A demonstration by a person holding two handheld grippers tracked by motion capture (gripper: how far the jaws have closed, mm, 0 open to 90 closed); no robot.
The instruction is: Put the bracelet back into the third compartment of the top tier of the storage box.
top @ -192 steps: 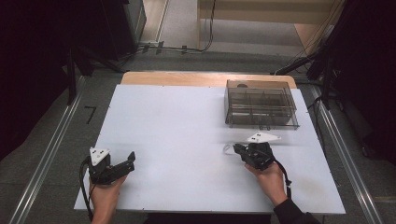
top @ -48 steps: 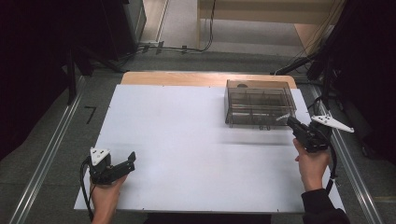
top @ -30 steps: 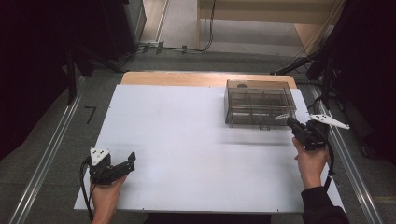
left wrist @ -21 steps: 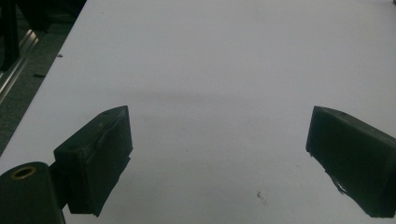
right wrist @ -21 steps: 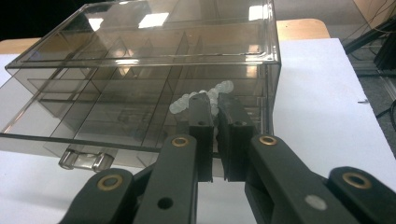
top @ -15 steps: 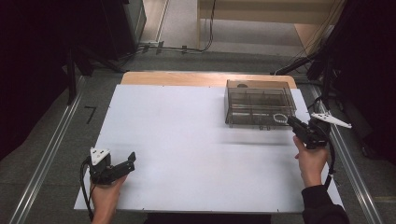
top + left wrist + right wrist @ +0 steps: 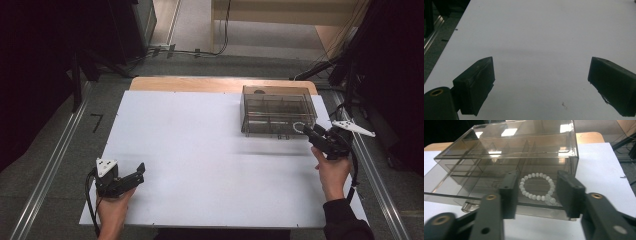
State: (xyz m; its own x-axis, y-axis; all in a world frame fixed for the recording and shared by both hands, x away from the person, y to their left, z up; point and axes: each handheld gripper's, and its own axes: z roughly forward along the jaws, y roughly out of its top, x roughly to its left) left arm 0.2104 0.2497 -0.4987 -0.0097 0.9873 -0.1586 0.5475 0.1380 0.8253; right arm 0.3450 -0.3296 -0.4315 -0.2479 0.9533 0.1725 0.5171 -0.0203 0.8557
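A bracelet of white beads (image 7: 532, 196) sits between the jaws of my right gripper (image 7: 537, 180), which is shut on it. The gripper holds it just in front of a smoky clear plastic organiser box (image 7: 506, 150) with dividers, whose low drawer stands pulled out toward me. From above, the right gripper (image 7: 306, 131) is at the box's (image 7: 276, 110) front right corner, with the bracelet (image 7: 294, 128) at its tips. My left gripper (image 7: 141, 170) rests near the table's front left, open, with nothing between its jaws (image 7: 541, 82).
The white table top (image 7: 200, 130) spreads between the two grippers. A wooden strip (image 7: 200, 84) runs along its far edge. Metal rails flank the table on both sides, and cables lie on the floor beyond it.
My right gripper carried the bracelet from the table's middle right over to the box's front right corner, then edged slightly left toward it. The left gripper has stayed still.
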